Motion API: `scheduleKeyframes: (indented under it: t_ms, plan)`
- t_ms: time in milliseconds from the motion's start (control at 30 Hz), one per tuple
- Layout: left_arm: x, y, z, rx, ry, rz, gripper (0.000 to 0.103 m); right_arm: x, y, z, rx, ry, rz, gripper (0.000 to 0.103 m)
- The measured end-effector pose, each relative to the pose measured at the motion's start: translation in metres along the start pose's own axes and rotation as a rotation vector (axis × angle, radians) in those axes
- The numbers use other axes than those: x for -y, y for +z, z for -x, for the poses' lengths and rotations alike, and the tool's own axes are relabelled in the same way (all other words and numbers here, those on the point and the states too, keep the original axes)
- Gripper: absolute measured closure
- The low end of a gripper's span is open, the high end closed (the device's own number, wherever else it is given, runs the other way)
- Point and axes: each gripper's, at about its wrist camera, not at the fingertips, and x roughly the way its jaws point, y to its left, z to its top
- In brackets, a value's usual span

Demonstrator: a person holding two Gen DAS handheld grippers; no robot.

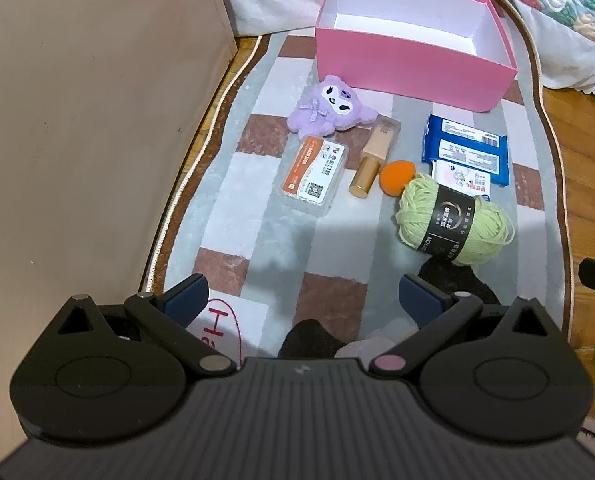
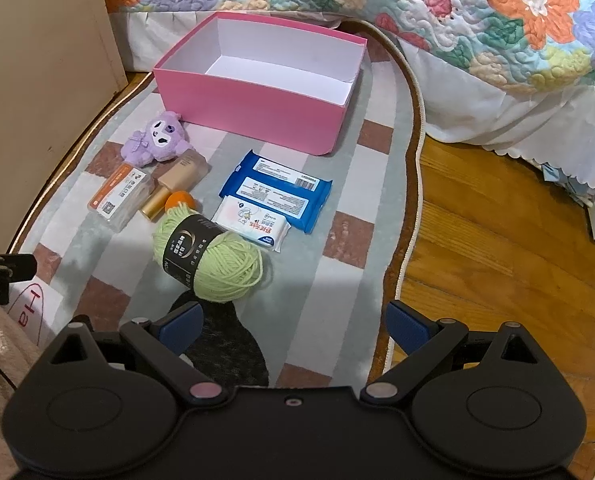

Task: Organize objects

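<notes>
risks first: the green yarn ball (image 2: 209,258) is soft and round, so a pinch on the loose strands rather than the black paper band would likely pull threads out or let it roll. it also sits touching the small white wipes pack (image 2: 253,226) and just beside the orange sponge (image 2: 179,201), so a sloppy approach probably drags those along. the foundation bottle (image 1: 371,156) lies on its side, wedged between the clear swab box (image 1: 315,174) and the sponge; fingers going for it could knock either one. the purple plush (image 1: 329,106) lies near the pink box (image 1: 413,68) front wall, so a high carry is needed to clear the rim.

layout: everything is on the checkered rug (image 2: 337,280), box at the far end, open and nothing visible inside. blue wipes pack (image 2: 277,190) lies between the box and the yarn.

left gripper (image 1: 303,300): fingers spread wide, holding nothing, items well ahead, swab box roughly on its centre line.
right gripper (image 2: 293,324): fingers spread wide, empty, yarn just ahead of its left finger, off-centre.
</notes>
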Motion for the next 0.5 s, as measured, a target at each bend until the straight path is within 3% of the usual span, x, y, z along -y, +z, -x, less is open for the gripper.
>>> scheduleKeyframes:
  t_ms: [500]
  plan:
    - [0.0012,0.0004,0.0015,-0.001,-0.004,-0.001,0.000,-0.0002,-0.0004,-0.0003,-0.002,0.001,0.002,0.004]
